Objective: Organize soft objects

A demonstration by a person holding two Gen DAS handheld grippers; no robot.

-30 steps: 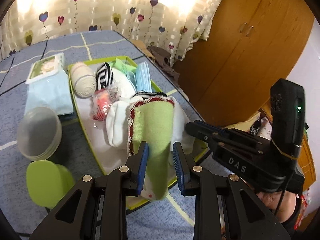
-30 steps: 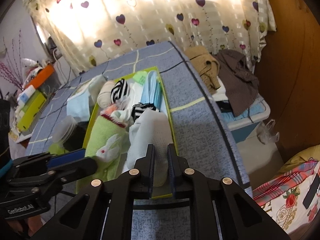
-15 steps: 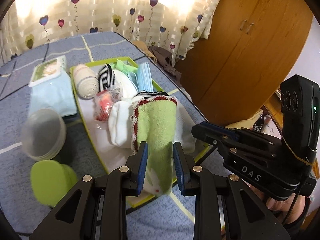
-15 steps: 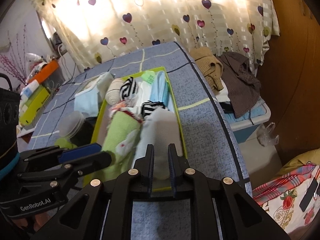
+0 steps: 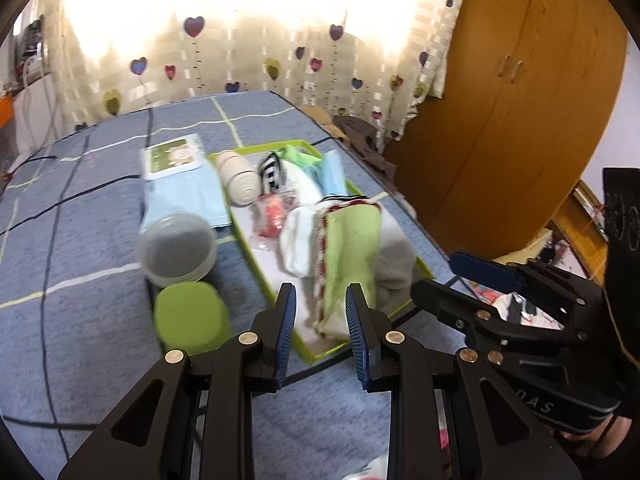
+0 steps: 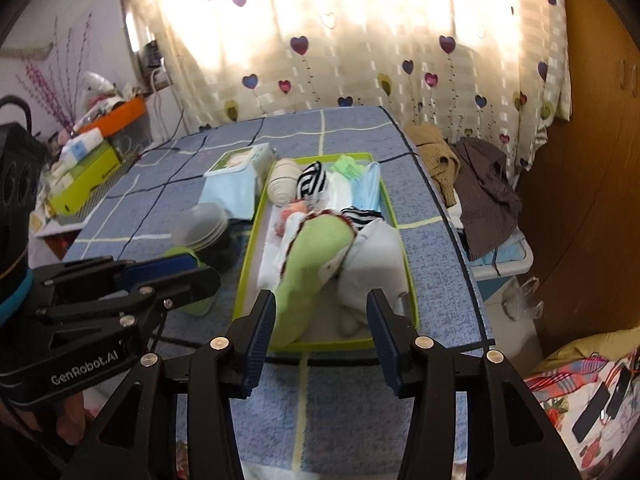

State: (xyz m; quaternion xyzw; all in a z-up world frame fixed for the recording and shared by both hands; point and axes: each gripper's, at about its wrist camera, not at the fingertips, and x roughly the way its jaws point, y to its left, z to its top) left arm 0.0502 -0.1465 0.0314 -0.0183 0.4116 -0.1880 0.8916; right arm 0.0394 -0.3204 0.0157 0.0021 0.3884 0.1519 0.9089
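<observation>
Socks [image 6: 312,256] and cloths now lie loose in the green tray [image 6: 412,300]. Both the left gripper [image 5: 320,320] and right gripper [image 6: 322,328] have let go and backed away, fingers spread. That pair looks put away.

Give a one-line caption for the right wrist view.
Open right tool before a green-rimmed tray holding a green sock and white cloth.

A tray [image 6: 404,264] sits on the table [image 6: 436,280] near its right edge, filled with soft items. A long sock [image 6: 312,256] lies at the near end, a folded cloth [image 6: 376,256] just right of it. A rolled bundle [image 6: 282,182] occupies the far left corner. Left of the tray stand a tissue pack [image 6: 236,176] and, nearer, what appear to be stacked bowls [image 6: 202,226]. Clothes [image 6: 480,184] lie beyond the table's right edge.
</observation>
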